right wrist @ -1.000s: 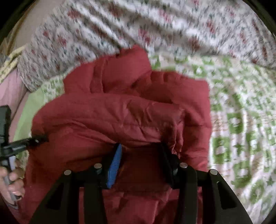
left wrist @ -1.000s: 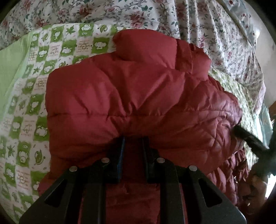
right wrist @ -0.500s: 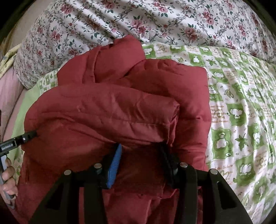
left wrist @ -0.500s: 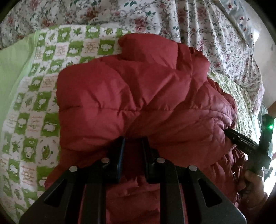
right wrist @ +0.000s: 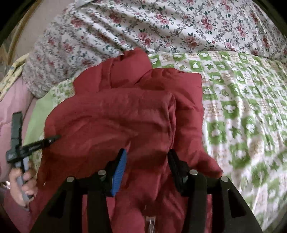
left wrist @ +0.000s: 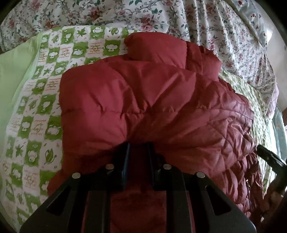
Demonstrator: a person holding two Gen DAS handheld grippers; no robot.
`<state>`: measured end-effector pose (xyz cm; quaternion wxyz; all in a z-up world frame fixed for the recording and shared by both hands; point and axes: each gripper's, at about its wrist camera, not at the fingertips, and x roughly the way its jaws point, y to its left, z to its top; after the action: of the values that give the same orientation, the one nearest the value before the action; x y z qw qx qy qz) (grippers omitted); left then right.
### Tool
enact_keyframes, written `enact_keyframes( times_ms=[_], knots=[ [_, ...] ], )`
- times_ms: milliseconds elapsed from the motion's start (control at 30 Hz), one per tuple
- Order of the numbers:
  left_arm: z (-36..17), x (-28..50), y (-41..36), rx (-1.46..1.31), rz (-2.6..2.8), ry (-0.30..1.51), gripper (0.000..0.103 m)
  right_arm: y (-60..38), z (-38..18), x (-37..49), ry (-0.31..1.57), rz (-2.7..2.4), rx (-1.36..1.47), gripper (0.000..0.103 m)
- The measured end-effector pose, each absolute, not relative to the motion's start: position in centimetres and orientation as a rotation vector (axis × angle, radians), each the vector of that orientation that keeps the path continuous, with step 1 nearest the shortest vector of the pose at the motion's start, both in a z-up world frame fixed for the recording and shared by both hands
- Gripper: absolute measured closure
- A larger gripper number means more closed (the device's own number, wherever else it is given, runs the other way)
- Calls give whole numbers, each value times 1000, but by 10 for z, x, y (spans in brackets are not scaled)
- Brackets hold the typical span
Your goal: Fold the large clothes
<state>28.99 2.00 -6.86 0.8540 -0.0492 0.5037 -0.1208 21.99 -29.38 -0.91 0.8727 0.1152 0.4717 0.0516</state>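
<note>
A dark red quilted puffer jacket [left wrist: 152,107] lies folded in a bulky heap on the bed. It also fills the middle of the right wrist view [right wrist: 125,116]. My left gripper [left wrist: 139,148] is shut on a fold of the jacket's near edge; the fingertips are buried in the fabric. My right gripper [right wrist: 147,156] has its jaws set wide, with red fabric bunched between the blue pad [right wrist: 119,172] and the black pad [right wrist: 176,168]. The left gripper also shows at the left of the right wrist view [right wrist: 52,138]. The right one shows at the right edge of the left wrist view [left wrist: 269,157].
A green-and-white checked sheet [left wrist: 39,111] covers the bed under the jacket and shows in the right wrist view [right wrist: 242,107]. A floral quilt [left wrist: 161,16] is piled behind it [right wrist: 161,26]. A pink cloth [right wrist: 12,100] lies at the far left.
Both grippers have carried the jacket's near edge forward over the heap. The right gripper's jaws stand wider apart than before. The right wrist view is slightly blurred by motion.
</note>
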Motion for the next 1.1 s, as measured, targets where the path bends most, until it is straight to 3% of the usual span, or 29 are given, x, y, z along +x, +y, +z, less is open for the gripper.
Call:
enact_keyframes(
  times_ms=[433, 733, 1100],
  knots=[
    [-51, 181, 50, -96, -250, 1114, 86, -294, 13, 127, 1052, 152, 235, 53],
    [-59, 107, 98, -213, -239, 1154, 86, -305, 28, 60, 1051, 128, 212, 38],
    [-66, 54, 135, -288, -234, 1163, 83, -331, 4, 4, 1122, 59, 287, 36]
  ],
)
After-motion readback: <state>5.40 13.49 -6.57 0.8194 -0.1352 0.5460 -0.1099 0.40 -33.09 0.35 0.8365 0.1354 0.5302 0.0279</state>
